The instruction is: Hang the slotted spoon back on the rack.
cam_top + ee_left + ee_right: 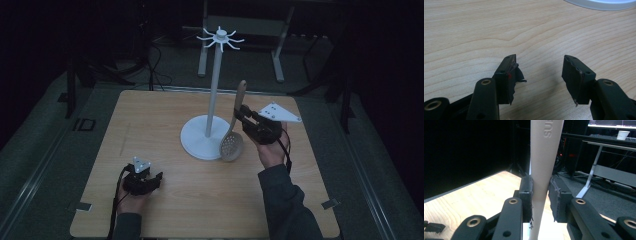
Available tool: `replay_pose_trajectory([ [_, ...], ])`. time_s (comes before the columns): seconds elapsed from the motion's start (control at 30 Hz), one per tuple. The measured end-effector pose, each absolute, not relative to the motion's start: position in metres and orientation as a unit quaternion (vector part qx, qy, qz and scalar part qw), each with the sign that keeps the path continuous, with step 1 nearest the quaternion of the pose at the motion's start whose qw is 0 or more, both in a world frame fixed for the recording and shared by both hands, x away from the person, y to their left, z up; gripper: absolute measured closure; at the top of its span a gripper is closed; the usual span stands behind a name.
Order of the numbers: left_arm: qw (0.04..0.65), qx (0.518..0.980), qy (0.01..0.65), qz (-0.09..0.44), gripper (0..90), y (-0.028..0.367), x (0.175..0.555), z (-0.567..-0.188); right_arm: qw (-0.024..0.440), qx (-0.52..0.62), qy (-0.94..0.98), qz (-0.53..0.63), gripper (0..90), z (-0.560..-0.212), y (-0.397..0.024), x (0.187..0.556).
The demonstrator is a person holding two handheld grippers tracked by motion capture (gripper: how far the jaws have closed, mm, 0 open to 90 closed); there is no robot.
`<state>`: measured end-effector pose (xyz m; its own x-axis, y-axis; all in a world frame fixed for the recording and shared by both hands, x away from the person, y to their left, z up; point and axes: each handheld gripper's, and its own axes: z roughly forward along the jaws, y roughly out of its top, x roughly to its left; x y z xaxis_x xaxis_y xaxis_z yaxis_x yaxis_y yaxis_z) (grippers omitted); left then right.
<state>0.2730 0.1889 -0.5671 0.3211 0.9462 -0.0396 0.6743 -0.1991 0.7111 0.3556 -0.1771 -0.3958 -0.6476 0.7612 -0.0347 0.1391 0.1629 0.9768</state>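
Observation:
A beige slotted spoon (232,146) hangs upright beside the white hook stand (214,85), its perforated bowl down near the stand's round base (197,140) and its handle pointing up. My right gripper (242,114) is shut on the handle at mid-length. In the right gripper view the handle (545,150) runs up between both pads (526,195), which press on it, with the right gripper (541,192) closed around it. My left gripper (152,180) rests low on the wooden table (150,125) at the front left. In its own view the left gripper (539,72) stands open over bare wood, with nothing between its jaws.
The stand's top carries a ring of white hooks (220,37). An edge of the stand's base (601,3) lies ahead of the left gripper. Beyond the table's far edge are a desk frame (277,55), floor cables (155,65) and a paper cup (623,135).

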Motion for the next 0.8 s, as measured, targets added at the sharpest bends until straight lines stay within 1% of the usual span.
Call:
replay_pose_trajectory([
  [0.8, 0.324, 0.744, 0.545, 0.209, 45.9, 0.189, 0.273, -0.567, 0.279, 0.317, 0.707, 0.567, 73.3, -0.37, -0.173, 0.373],
])
